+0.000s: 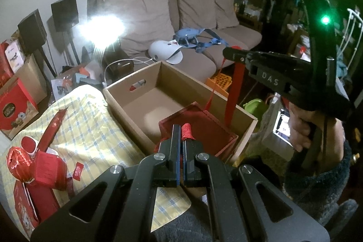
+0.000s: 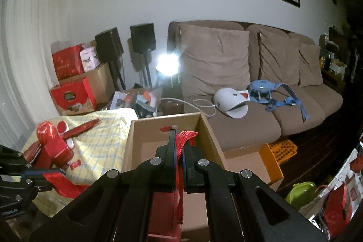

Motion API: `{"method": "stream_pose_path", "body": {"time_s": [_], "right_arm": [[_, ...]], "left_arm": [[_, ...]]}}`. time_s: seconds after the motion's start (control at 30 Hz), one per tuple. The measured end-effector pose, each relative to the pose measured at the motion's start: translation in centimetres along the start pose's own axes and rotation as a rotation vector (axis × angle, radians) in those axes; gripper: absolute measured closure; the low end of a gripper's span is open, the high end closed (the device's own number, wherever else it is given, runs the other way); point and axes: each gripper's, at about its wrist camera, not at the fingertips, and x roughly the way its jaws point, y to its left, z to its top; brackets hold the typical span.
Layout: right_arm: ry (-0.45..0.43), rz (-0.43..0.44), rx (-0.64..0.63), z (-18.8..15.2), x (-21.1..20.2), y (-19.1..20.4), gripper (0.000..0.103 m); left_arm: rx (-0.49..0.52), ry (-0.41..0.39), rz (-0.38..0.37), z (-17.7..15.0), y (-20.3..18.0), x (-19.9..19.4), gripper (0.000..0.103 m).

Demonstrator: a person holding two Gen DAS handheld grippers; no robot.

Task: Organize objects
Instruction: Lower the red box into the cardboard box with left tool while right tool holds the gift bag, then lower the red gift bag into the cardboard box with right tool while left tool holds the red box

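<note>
left gripper (image 1: pixel 181 140) was clamped on the red rope handle (image 1: pixel 186 131) of a red box (image 1: pixel 199 128), which sat tilted over the cardboard box (image 1: pixel 136 92) (by the checked cloth (image 1: pixel 90 128)). right gripper (image 2: pixel 179 146) pinched a red ribbon (image 2: pixel 185 136) above it.

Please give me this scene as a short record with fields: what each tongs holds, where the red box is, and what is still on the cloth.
left tongs: shut on red cord handle
right tongs: shut on red strap
red box: hanging over near corner of cardboard box
checked cloth: red packages remain
</note>
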Motion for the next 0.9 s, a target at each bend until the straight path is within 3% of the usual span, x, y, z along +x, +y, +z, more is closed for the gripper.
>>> {"method": "stream_pose_path", "body": {"time_s": [0.9], "right_arm": [[0.081,0.031,-0.038,-1.1,2.8,1.2,0.101]], "left_arm": [[-0.034,0.058,0.006,-1.5,1.3,2.2,0.102]]}}
